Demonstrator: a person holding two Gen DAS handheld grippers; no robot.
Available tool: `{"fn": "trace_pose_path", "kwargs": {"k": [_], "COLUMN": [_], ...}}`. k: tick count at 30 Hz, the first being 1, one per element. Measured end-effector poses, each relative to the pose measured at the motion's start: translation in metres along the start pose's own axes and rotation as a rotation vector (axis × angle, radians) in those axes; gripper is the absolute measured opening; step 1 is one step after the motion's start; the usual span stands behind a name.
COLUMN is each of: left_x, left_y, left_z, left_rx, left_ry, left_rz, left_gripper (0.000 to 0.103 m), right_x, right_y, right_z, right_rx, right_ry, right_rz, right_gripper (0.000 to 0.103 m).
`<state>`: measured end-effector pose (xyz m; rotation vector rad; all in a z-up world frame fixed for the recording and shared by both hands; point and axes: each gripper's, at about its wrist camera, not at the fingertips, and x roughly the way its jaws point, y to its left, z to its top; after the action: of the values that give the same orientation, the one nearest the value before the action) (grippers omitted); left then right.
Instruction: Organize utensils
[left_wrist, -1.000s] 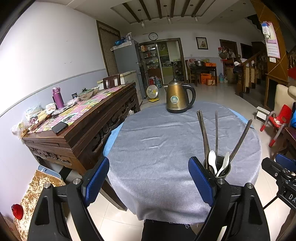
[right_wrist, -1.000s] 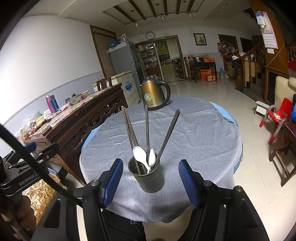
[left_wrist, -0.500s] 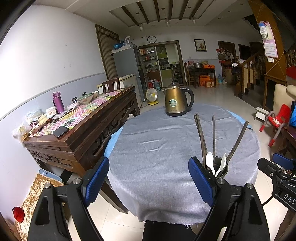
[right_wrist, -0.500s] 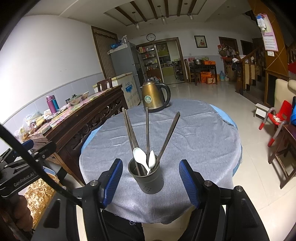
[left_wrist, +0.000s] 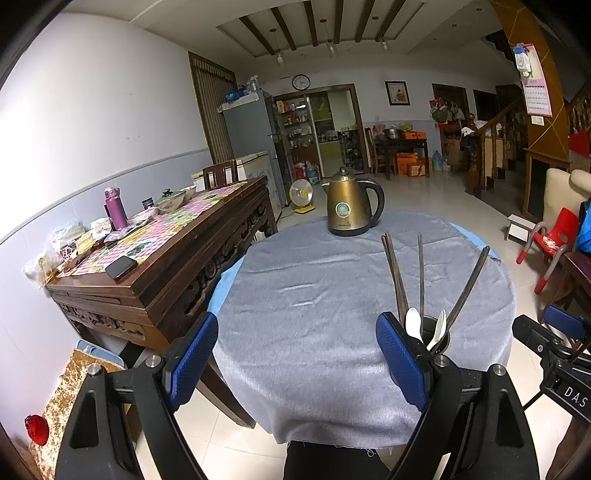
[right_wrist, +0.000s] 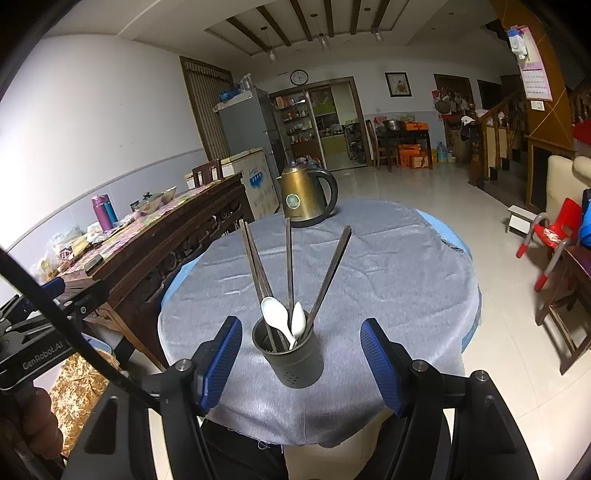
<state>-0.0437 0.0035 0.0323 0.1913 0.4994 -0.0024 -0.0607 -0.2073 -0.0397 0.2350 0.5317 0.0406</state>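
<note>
A dark metal utensil cup (right_wrist: 291, 356) stands near the front edge of the round table with a grey cloth (right_wrist: 388, 280). It holds several dark chopsticks (right_wrist: 290, 258) and two white spoons (right_wrist: 275, 314). My right gripper (right_wrist: 301, 354) is open and empty, held back from the table edge with the cup seen between its fingers. My left gripper (left_wrist: 295, 354) is open and empty, left of the cup (left_wrist: 437, 338), which its right finger partly hides.
A gold kettle (left_wrist: 351, 205) stands at the table's far side. A dark wooden sideboard (left_wrist: 155, 254) with a purple bottle, bowls and a phone runs along the left. A red chair (left_wrist: 550, 236) is on the right. Tiled floor surrounds the table.
Both grippers have drawn back and a little up from the table. The cup and utensils stay in place. Both stay open.
</note>
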Motion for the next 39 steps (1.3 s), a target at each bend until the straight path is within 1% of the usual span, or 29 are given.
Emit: {"fn": "trace_pose_path", "kwargs": {"k": [15,39], "left_x": [-0.007,-0.014], "left_y": [0.006,0.007], "left_z": [0.004,0.004], "left_rx": [-0.021,-0.019], "left_ry": [-0.019,-0.035], "left_rz": [-0.010,-0.014], "left_gripper": [0.088,0.088], "right_x": [-0.010,-0.019], "right_y": [0.004,0.013], "right_z": [0.005,0.008], "right_rx": [-0.021,-0.040], "right_ry": [-0.030,-0.053], "right_rz": [-0.009,-0.001], "right_gripper": [0.070,0.070]}}
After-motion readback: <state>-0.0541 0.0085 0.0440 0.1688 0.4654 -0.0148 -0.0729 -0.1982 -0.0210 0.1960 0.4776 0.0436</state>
